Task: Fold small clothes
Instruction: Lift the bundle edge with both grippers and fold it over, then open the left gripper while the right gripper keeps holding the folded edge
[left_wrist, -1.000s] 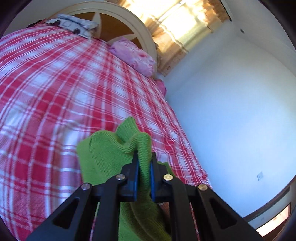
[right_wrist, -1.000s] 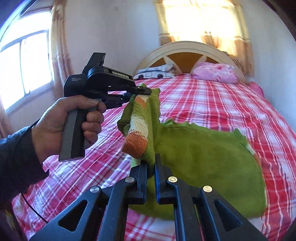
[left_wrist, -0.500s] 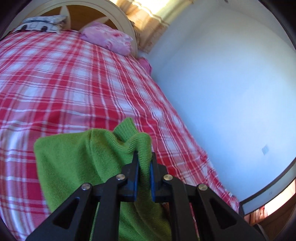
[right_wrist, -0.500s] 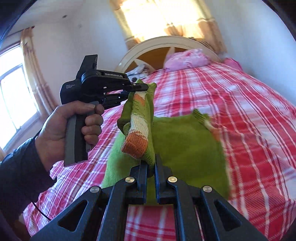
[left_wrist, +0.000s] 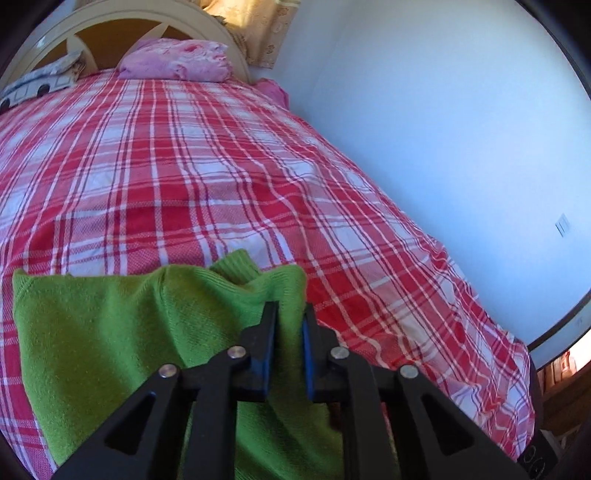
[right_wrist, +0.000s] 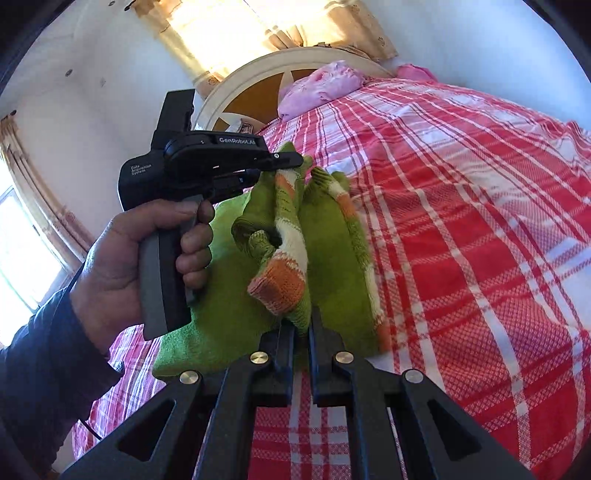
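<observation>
A small green knit sweater (left_wrist: 110, 332) with orange and white striped cuffs (right_wrist: 284, 273) hangs over the red plaid bed. My left gripper (left_wrist: 288, 317) is shut on a bunched green edge of it. In the right wrist view that same left gripper (right_wrist: 291, 160) pinches the top of the sweater, held by a hand. My right gripper (right_wrist: 301, 325) is shut on a lower edge of the sweater (right_wrist: 332, 258), just below the striped cuff. The garment sags folded between the two grippers, its lower part lying on the bed.
The red and white plaid bedspread (left_wrist: 221, 166) covers the whole bed. A pink pillow (left_wrist: 177, 61) and a white patterned pillow (left_wrist: 37, 83) lie by the cream headboard (right_wrist: 258, 70). A white wall (left_wrist: 443, 129) runs along the bed's right side.
Both grippers have swung with the sweater still held. The green body has drawn in from spread wide on the bed to a narrower folded shape.
</observation>
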